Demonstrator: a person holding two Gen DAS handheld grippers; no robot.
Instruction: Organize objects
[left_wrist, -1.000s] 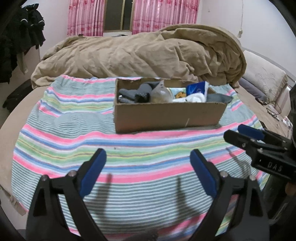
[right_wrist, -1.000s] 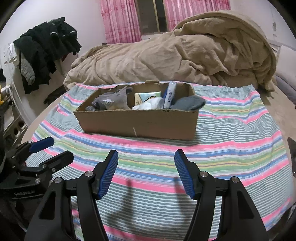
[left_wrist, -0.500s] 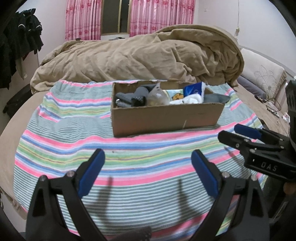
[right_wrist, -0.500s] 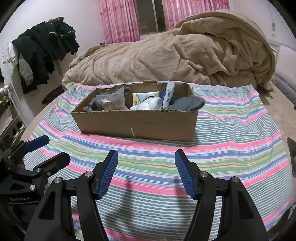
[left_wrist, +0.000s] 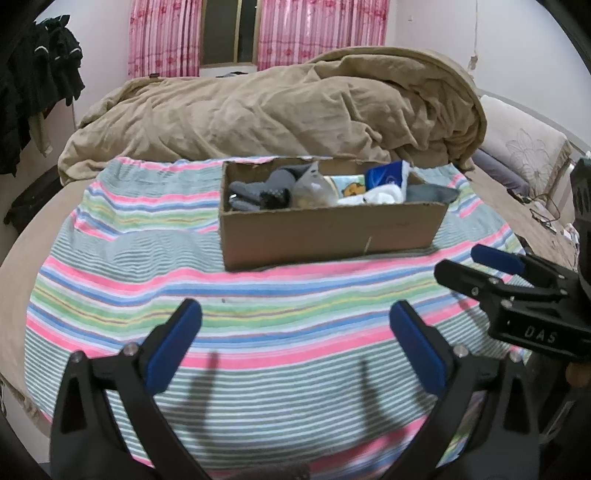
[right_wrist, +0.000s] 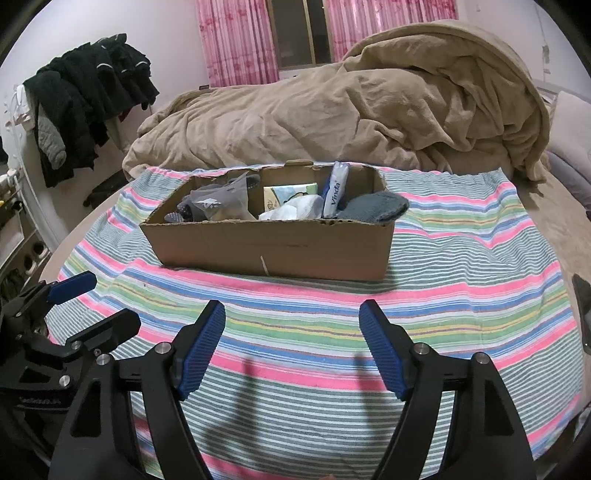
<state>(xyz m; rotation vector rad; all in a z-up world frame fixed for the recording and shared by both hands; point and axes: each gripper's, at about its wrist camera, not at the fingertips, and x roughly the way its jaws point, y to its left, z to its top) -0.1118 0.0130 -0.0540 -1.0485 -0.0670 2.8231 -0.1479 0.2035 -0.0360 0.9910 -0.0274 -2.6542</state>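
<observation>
left wrist view: left gripper (left_wrist: 293, 334) wide open, holding nothing, over bare striped blanket (left_wrist: 110, 280) short of the cardboard box (left_wrist: 328, 234). right gripper (right_wrist: 291, 341) likewise spread and unloaded; box sits mid-blanket, bare cloth on every side.

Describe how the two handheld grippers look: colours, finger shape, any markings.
Both the left gripper and right gripper are black, with angular cut-out frames, silver screws and ribbed blue fingertip pads. The right one's body carries white "DAS" lettering. No cables or sleeves visible.

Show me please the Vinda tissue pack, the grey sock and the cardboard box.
Vinda tissue pack (right_wrist: 335, 192), right wrist view, on its printed front.
Grey sock (right_wrist: 373, 209), right wrist view, on its middle.
Cardboard box (right_wrist: 273, 247), right wrist view, on its front wall.
</observation>
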